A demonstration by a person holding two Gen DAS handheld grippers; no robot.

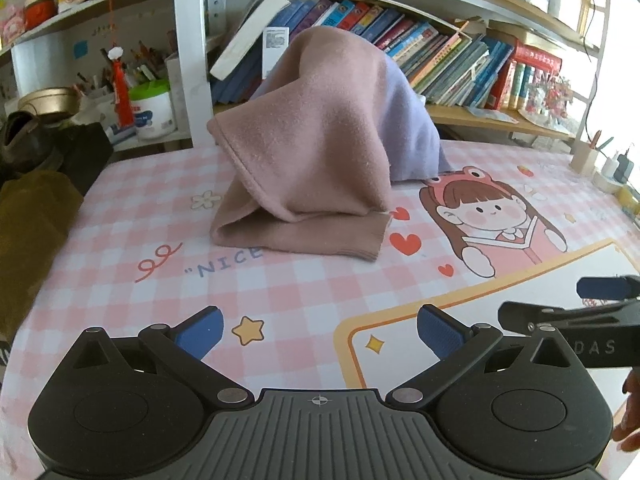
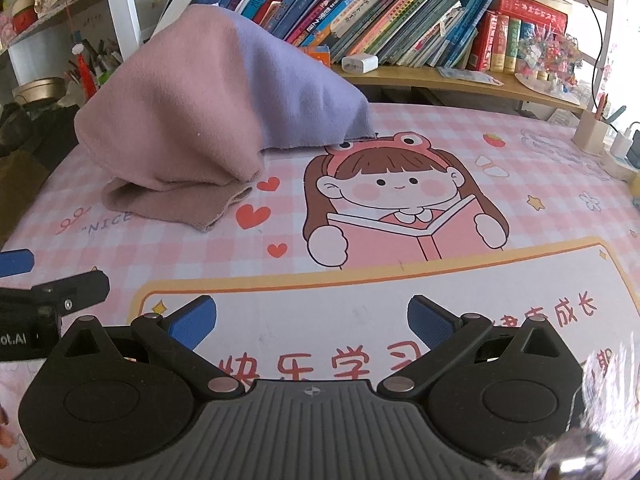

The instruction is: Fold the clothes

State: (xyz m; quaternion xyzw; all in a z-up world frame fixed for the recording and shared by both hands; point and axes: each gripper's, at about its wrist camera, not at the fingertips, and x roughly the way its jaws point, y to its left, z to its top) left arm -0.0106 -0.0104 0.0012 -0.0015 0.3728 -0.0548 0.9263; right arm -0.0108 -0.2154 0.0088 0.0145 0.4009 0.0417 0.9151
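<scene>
Nothing was folded yet: the soft pink-and-lilac fleece garment [image 1: 320, 140] lay heaped on the pink checked cartoon desk mat [image 1: 280, 292], well apart from the left gripper [image 1: 320, 332] and right gripper [image 2: 312, 320], both wide open and empty.

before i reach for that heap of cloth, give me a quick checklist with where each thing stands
1. Left gripper jaws open, holding nothing: ok.
2. Right gripper jaws open, holding nothing: ok.
3. Mat between grippers and cloth free of clutter: ok.
4. Pink cloth lying flat for folding: not ok, it stands up in a heap with the purple cloth draped behind it.
5. Graspable hem in view: ok, the pink hem lies on the mat at the heap's front.
6. One garment or two: cannot tell.
</scene>
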